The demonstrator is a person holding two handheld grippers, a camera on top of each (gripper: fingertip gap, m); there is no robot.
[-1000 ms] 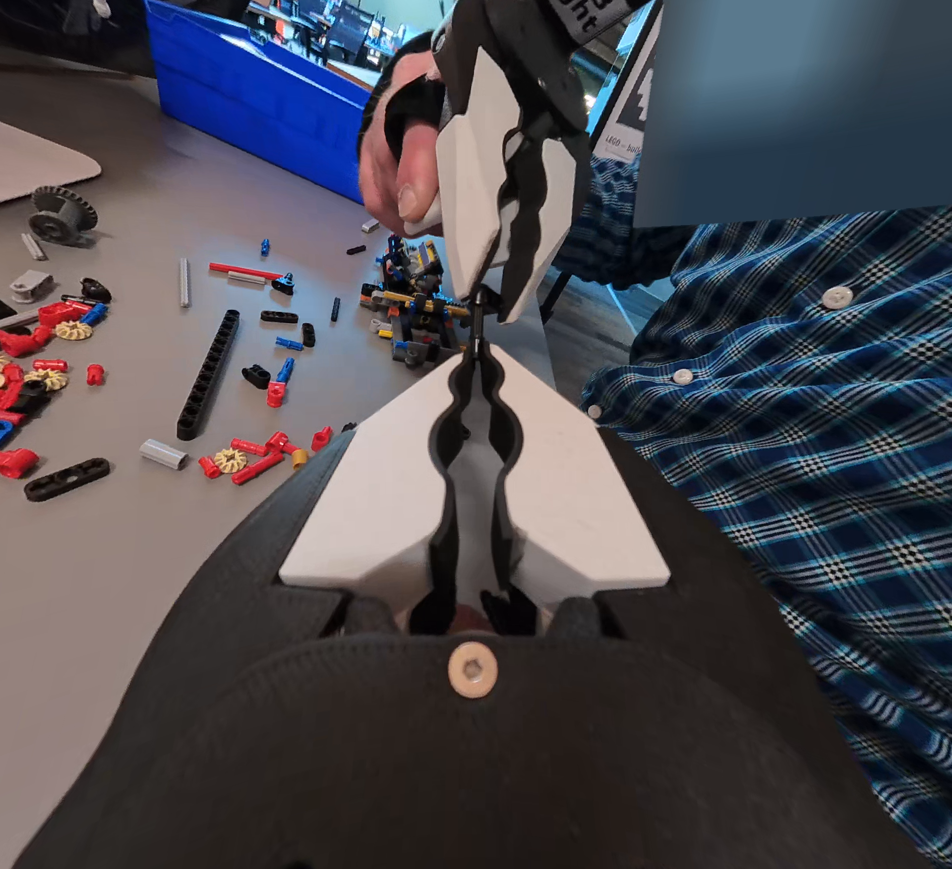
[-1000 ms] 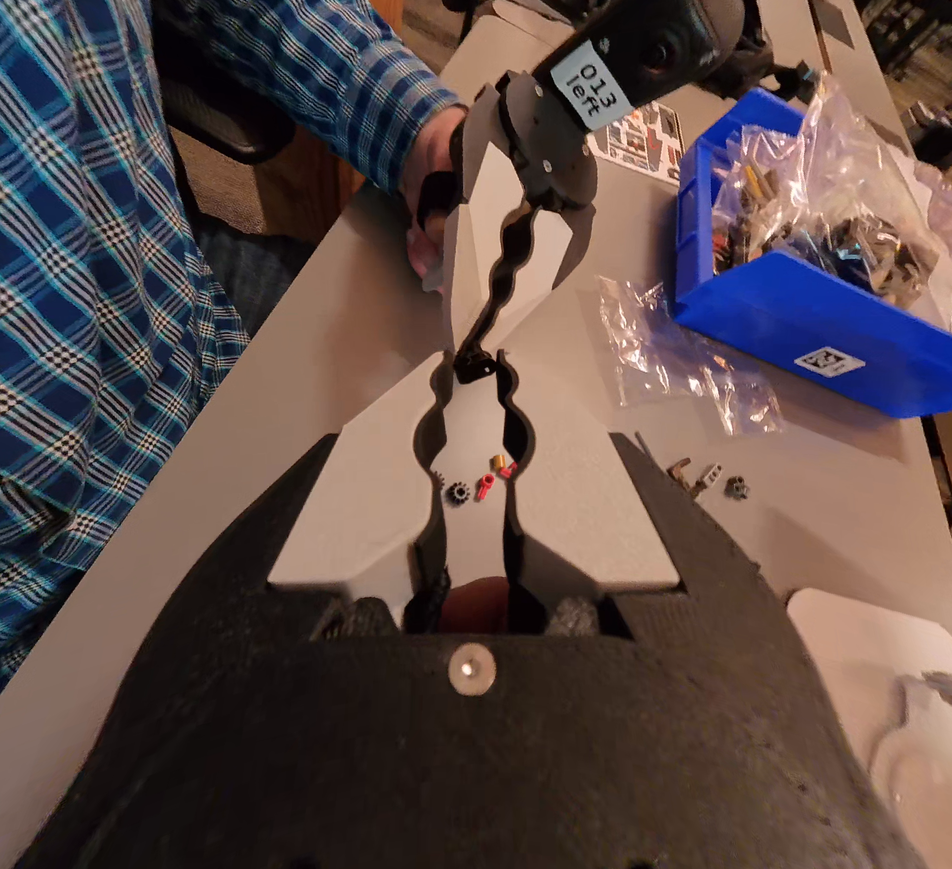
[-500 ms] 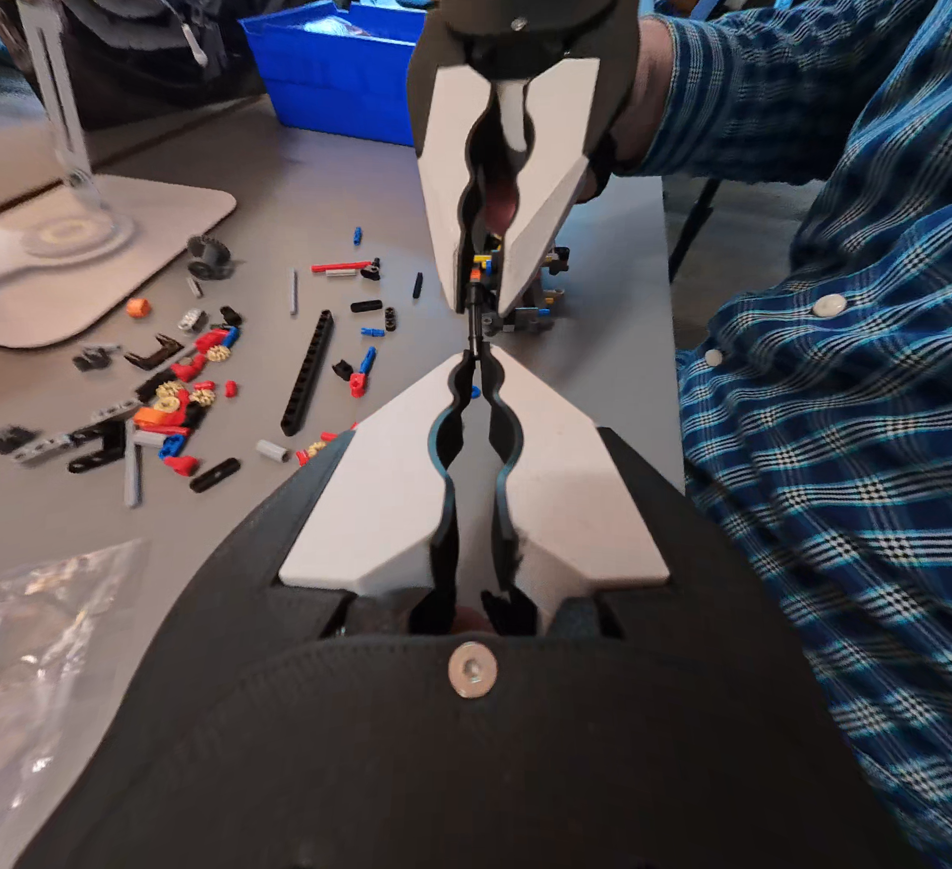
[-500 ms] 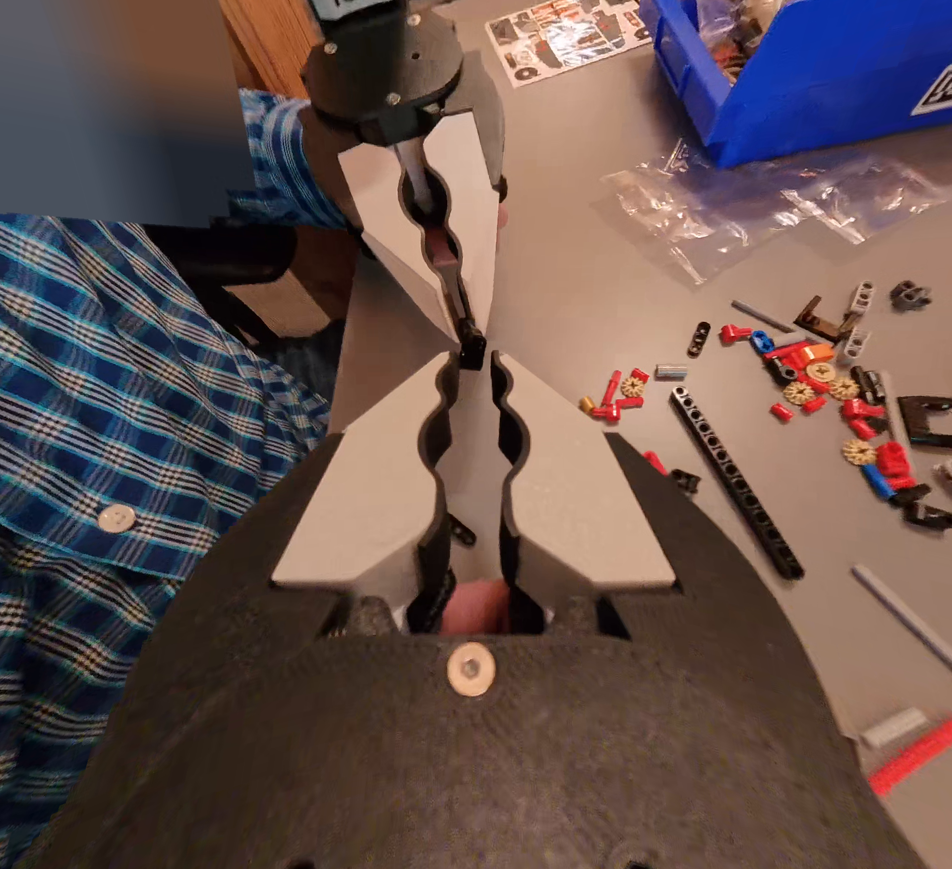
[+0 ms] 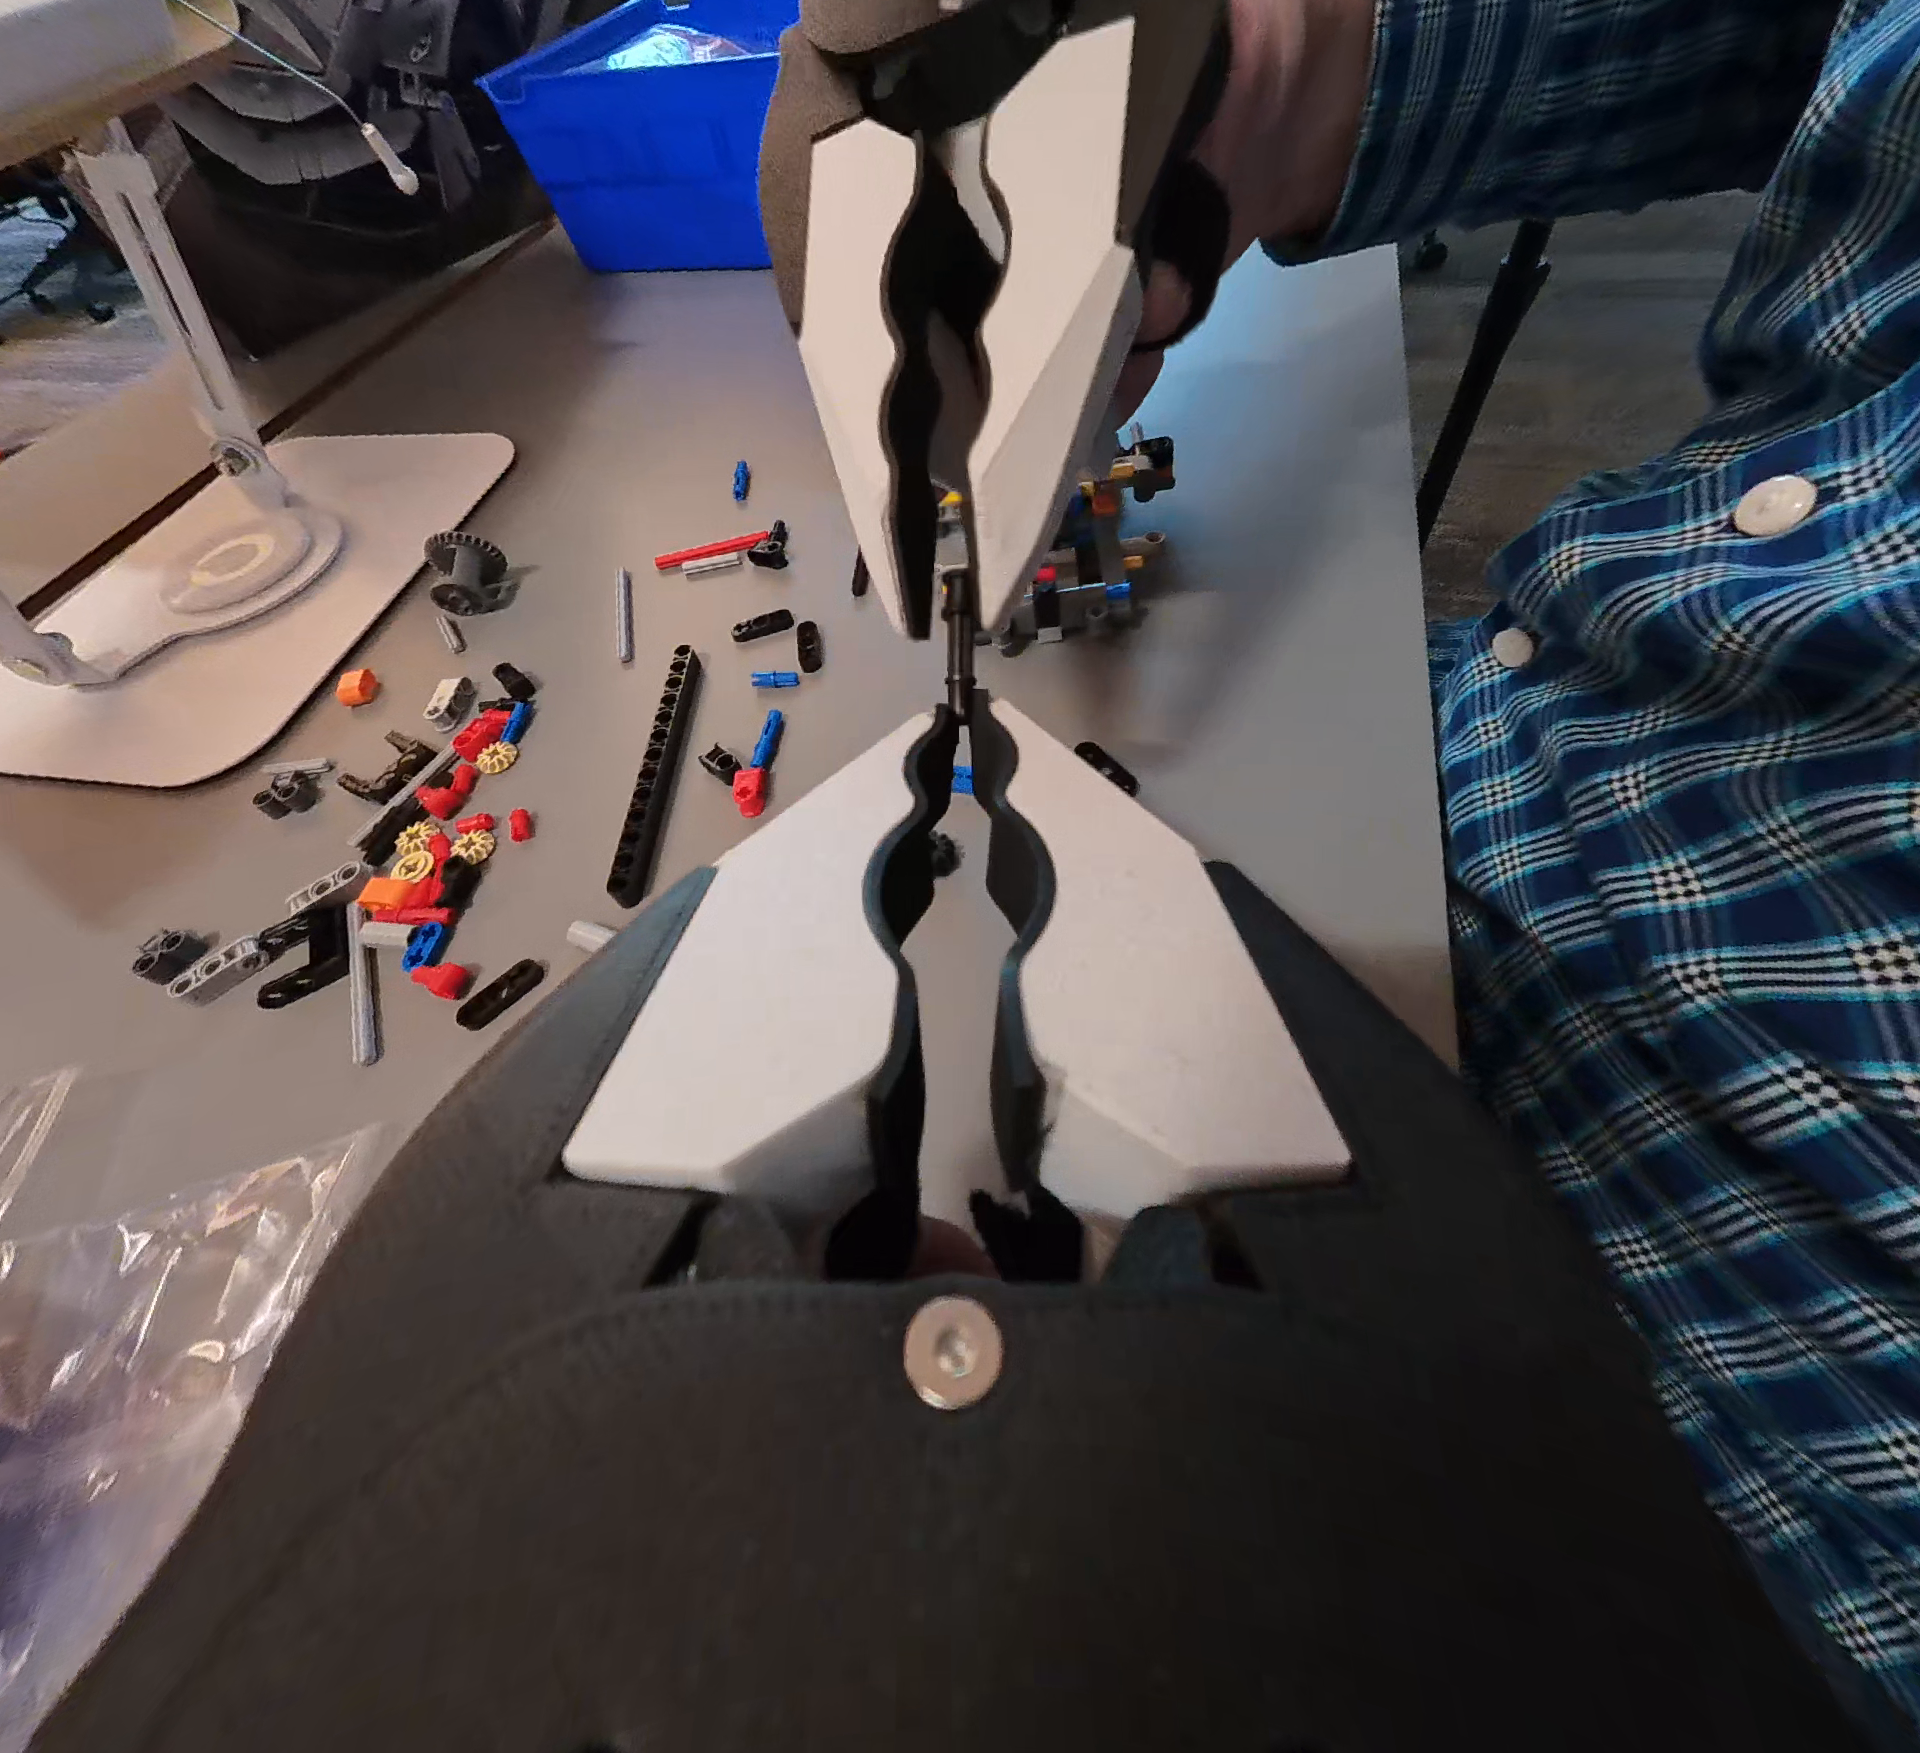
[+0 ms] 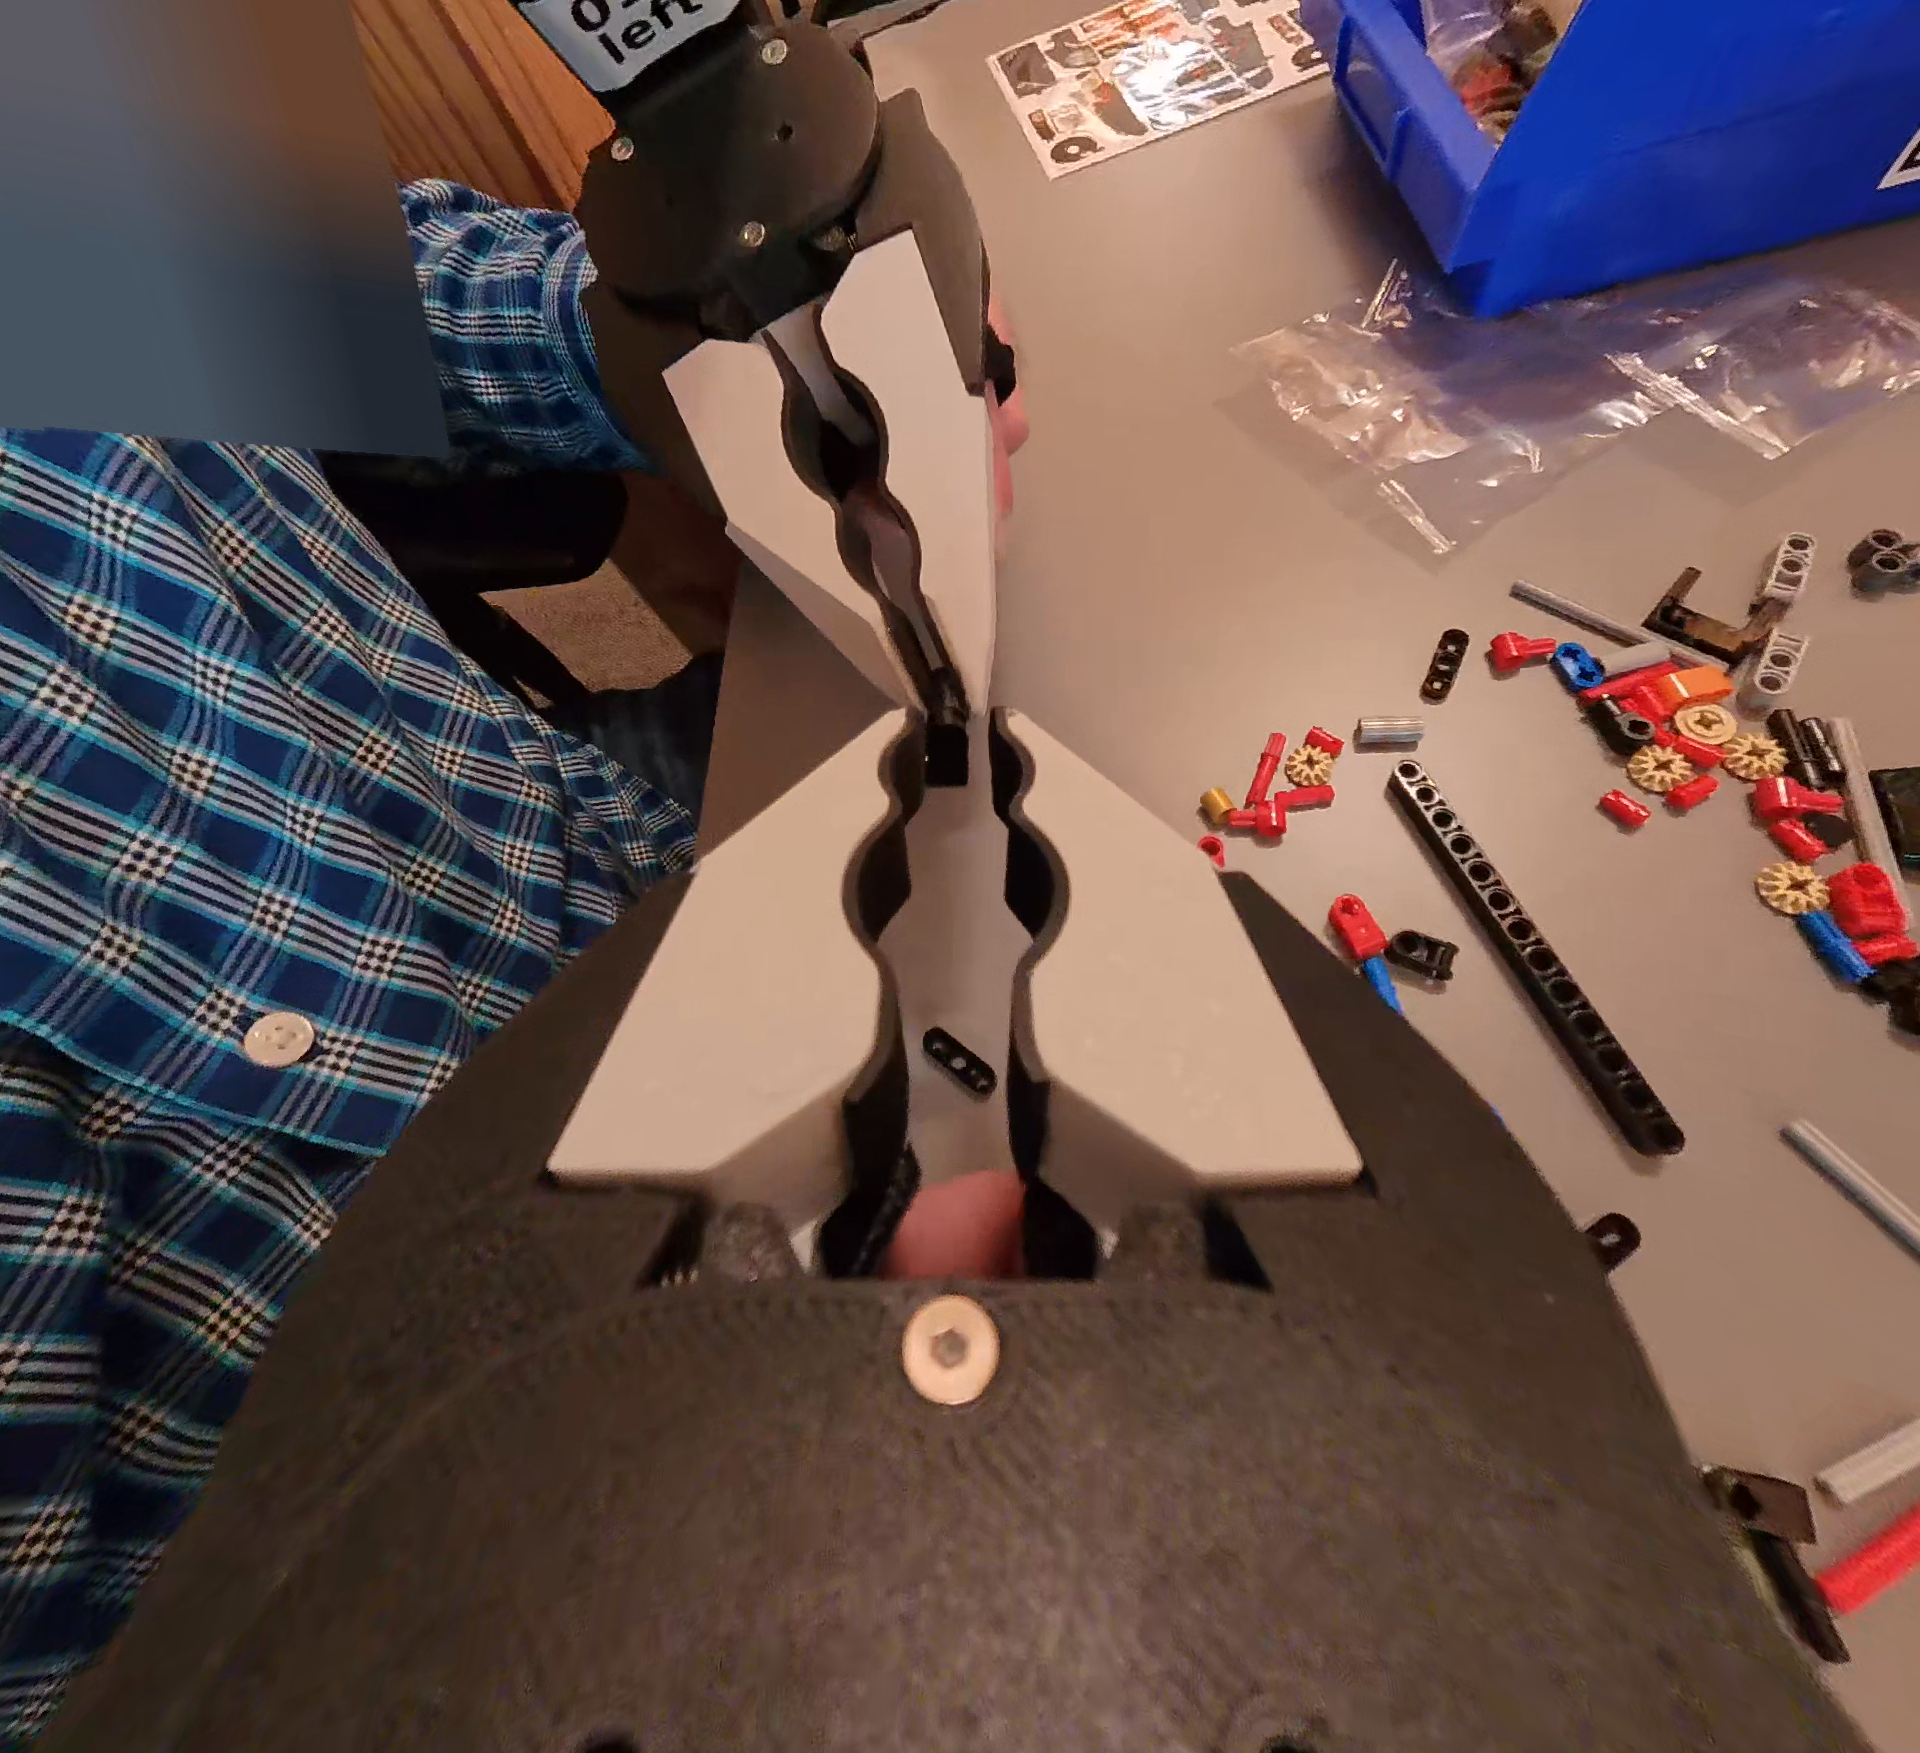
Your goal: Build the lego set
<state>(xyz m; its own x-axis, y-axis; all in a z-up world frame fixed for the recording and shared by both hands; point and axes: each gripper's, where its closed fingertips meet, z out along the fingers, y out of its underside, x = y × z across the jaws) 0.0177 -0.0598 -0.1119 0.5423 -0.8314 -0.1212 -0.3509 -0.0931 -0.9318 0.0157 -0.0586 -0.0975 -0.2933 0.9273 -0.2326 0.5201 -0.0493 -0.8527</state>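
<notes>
My left gripper (image 5: pixel 961 716) and right gripper (image 6: pixel 948 729) meet tip to tip in the air above the grey table (image 5: pixel 1299 477). Between them is a small black pin piece (image 5: pixel 958 654), also seen in the right wrist view (image 6: pixel 945 747). Each gripper is shut on one end of it. The right gripper (image 5: pixel 951 617) hangs down from above in the left wrist view, and the left gripper (image 6: pixel 951 687) does the same in the right wrist view. A partly built model (image 5: pixel 1091 581) stands on the table behind the right gripper, half hidden by it.
Loose red, black, tan and grey parts (image 5: pixel 436 851) and a long black beam (image 5: pixel 657 773) lie on the table. A blue bin (image 6: pixel 1662 124) with bagged parts, clear bags (image 6: pixel 1558 394), a printed sheet (image 6: pixel 1153 62) and a white stand base (image 5: pixel 239 602) surround them. A person's plaid shirt (image 5: pixel 1662 768) borders the table edge. The grippers are tip to tip, or close to it.
Both grippers have stayed tip to tip on the black piece while swinging round together. The views now look more across the table, showing more loose parts.
</notes>
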